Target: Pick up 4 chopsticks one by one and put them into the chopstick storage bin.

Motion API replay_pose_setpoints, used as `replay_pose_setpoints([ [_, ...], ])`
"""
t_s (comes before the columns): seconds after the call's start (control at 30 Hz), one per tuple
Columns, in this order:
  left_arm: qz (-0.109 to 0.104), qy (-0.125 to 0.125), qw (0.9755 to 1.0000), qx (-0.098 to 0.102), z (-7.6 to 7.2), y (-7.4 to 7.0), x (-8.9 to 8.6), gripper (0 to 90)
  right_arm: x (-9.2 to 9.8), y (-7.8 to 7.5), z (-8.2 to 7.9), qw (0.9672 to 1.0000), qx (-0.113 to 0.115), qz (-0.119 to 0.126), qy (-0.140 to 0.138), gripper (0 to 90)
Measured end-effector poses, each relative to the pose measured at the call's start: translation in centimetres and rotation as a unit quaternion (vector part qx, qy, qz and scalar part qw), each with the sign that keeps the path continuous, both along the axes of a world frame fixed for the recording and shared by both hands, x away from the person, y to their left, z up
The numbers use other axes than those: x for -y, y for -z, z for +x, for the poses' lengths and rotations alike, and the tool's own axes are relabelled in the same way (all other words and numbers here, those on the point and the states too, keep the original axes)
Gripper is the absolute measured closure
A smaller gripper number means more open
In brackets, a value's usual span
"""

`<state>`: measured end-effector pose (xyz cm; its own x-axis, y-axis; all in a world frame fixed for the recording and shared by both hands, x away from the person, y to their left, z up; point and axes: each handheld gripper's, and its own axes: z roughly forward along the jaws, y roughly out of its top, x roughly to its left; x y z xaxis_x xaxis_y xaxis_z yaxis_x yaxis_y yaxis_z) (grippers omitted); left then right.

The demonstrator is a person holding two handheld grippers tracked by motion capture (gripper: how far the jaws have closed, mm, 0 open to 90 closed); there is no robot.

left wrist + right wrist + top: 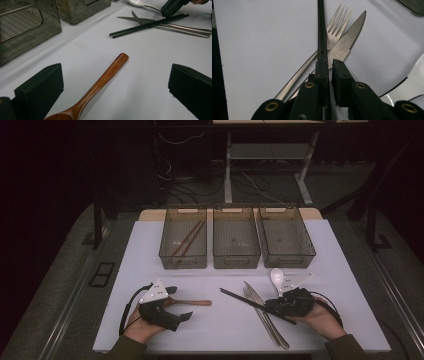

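Chopsticks [321,37], black and paired, run up between the jaws of our right gripper [327,67], which have closed onto them near one end; the pads look pressed against the sticks. Beneath them lie the fork [335,27] and the knife [347,42], crossed under the sticks, so we judge the lift should go straight up and slowly, keeping both sticks level so neither drags the steel pieces along. If one stick sits loose in the grip it may swing down; a check that both are caught before rising would be wise. The white spoon [276,276] rests just beside the right gripper and should stay untouched.

Our left gripper [176,309] stands wide open, nothing between its pads, with the wooden spoon [100,85] lying on the white table [225,325] between the jaws and pointing away from them.

Further out, three clear bins stand in a row at the far side. The left bin [183,255] already holds brown chopsticks [187,240], so we judge that as the likely place for the black pair.
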<state>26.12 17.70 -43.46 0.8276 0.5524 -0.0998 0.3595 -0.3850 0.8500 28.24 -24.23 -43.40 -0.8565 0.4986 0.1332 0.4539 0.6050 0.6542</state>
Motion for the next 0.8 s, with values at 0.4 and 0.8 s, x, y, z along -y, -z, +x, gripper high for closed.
replay_pose_setpoints([
  [0.4, 0.002, 0.002, 1.0, 0.0, 0.03, 0.03, 0.05, 0.0, -0.08, 0.23, 0.05, 0.9999, 0.001, -0.01, 0.0, 81.3],
  [0.8, 0.003, 0.004, 1.0, -0.002, 0.01, 0.08, 0.15, 0.0, -0.06, 0.61, 0.35, 0.9999, 0.001, -0.014, -0.004, 80.1],
])
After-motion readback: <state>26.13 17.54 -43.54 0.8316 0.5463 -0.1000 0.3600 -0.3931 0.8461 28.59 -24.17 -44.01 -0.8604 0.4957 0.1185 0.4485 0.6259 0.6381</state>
